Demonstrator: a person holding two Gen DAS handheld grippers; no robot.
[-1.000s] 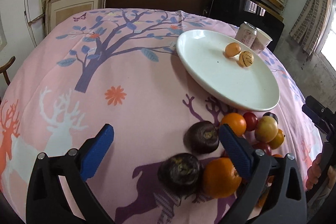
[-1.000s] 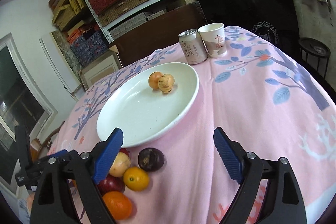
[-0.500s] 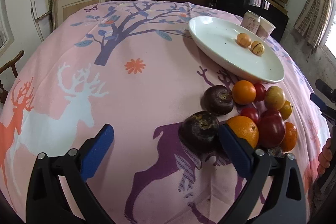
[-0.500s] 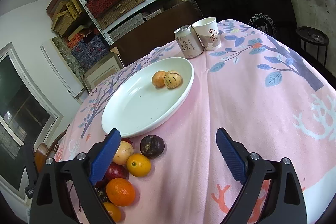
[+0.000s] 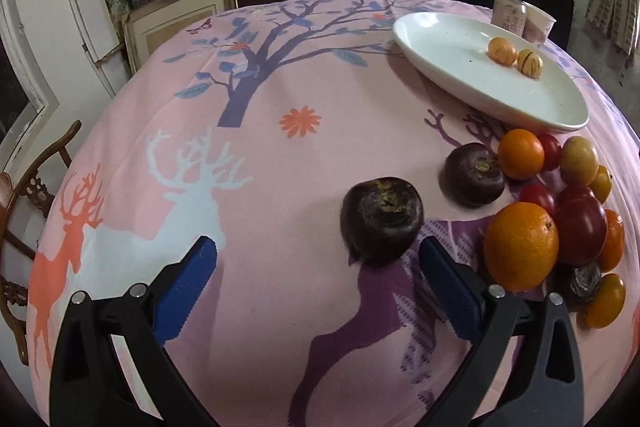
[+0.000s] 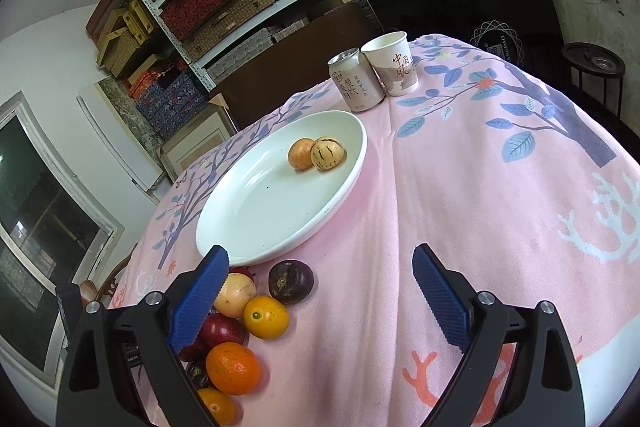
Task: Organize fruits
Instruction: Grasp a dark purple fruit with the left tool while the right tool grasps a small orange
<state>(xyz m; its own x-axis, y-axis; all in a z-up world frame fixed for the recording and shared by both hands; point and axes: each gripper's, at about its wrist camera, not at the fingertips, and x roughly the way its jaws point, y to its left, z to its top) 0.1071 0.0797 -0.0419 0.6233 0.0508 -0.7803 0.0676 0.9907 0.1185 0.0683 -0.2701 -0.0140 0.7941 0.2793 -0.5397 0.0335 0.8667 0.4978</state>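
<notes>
The left hand-held gripper [image 5: 316, 279], jaws spread apart, is lining up on the dark purple fruit [image 5: 382, 219] below the white plate [image 5: 452, 75]; the right hand-held gripper [image 6: 320, 291] is hovering, likewise apart.

Table [image 5: 280, 155] is covered by a pink cloth printed with trees and deer. Far right: white plate [image 5: 452, 67], with a drink can [image 6: 355, 79] and paper cup [image 6: 394, 67] touching each other just beyond it. Near right: a cluster of oranges [image 5: 520, 247], red fruits [image 5: 580, 231] and yellow fruits [image 5: 578, 165]. Two dark purple fruits [image 5: 382, 219] lie just left of the cluster.
</notes>
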